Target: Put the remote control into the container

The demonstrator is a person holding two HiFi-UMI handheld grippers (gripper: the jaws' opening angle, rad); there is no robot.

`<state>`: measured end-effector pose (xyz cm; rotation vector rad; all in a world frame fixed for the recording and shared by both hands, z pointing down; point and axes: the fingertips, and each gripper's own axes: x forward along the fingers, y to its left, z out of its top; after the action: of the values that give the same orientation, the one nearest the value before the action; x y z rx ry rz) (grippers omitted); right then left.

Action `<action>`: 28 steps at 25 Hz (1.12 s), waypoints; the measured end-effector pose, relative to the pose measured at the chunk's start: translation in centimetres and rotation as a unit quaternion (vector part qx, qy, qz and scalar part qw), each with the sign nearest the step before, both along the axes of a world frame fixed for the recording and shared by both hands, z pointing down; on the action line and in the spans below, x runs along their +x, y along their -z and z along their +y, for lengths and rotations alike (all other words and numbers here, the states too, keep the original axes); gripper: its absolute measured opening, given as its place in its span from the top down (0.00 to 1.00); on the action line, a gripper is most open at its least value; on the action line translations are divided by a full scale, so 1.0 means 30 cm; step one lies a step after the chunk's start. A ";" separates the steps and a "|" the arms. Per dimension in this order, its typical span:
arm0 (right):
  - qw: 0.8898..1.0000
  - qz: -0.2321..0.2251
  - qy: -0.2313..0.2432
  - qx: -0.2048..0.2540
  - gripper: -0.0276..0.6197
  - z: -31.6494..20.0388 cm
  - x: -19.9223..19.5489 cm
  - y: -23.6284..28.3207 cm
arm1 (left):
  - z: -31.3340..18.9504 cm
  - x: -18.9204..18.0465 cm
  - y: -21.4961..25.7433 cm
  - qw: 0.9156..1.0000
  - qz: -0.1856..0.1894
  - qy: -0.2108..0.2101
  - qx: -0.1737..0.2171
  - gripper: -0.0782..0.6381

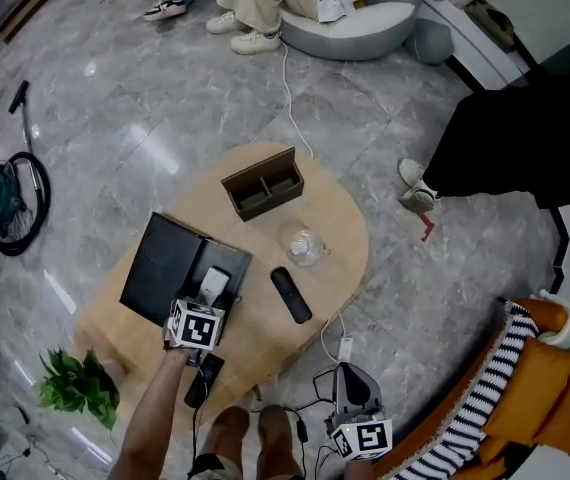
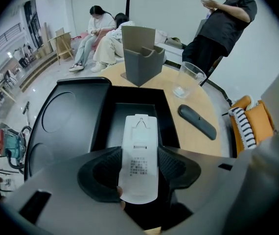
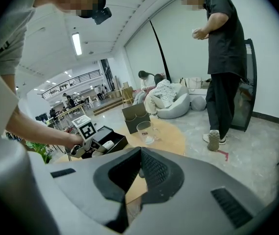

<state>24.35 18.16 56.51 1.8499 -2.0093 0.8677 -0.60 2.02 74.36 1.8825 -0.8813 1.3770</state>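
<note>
My left gripper (image 2: 139,168) (image 1: 203,308) is shut on a white remote control (image 2: 139,163) (image 1: 214,284), back side up, pointing over the black open box (image 2: 132,109) (image 1: 180,268) on the round wooden table (image 1: 325,268). The remote's far end hangs above the box's inner tray. A second, black remote (image 1: 291,295) (image 2: 197,122) lies on the table right of the box. My right gripper (image 3: 138,177) (image 1: 355,408) is shut and empty, held off the table's near right edge.
A brown two-slot holder (image 1: 263,184) (image 2: 140,54) and a clear glass (image 1: 302,244) (image 2: 188,80) stand farther back on the table. A potted plant (image 1: 77,383) sits at the near left. A person in black (image 1: 525,148) stands at the right; people sit on a beanbag (image 1: 345,18) beyond.
</note>
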 end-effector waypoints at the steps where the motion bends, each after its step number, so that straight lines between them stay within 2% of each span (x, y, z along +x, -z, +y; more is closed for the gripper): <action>1: 1.000 0.001 -0.003 0.000 0.94 0.005 0.006 -0.002 | -0.002 -0.005 -0.010 1.000 -0.007 -0.003 -0.001 0.56; 7: 1.000 0.002 -0.018 -0.009 0.94 0.026 0.041 -0.013 | 0.002 0.002 -0.056 0.999 -0.032 -0.023 -0.008 0.56; 14: 1.000 0.006 -0.022 -0.010 0.94 0.039 0.066 -0.026 | 0.006 0.005 -0.085 0.999 -0.043 -0.023 -0.010 0.56; 18: 1.000 0.004 -0.022 -0.008 0.94 0.044 0.063 -0.029 | 0.014 0.009 -0.096 0.998 -0.049 -0.021 -0.025 0.56; 22: 1.000 0.000 -0.026 -0.001 0.94 0.038 0.059 -0.018 | 0.017 0.011 -0.098 0.998 -0.048 -0.024 -0.039 0.56; 28: 1.000 0.003 -0.019 -0.001 0.94 0.039 0.049 0.003 | 0.019 0.002 -0.073 0.999 -0.043 -0.016 -0.026 0.56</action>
<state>25.83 19.32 56.43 1.8929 -1.9754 0.8721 -0.54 2.58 76.55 1.8180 -0.8520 1.4953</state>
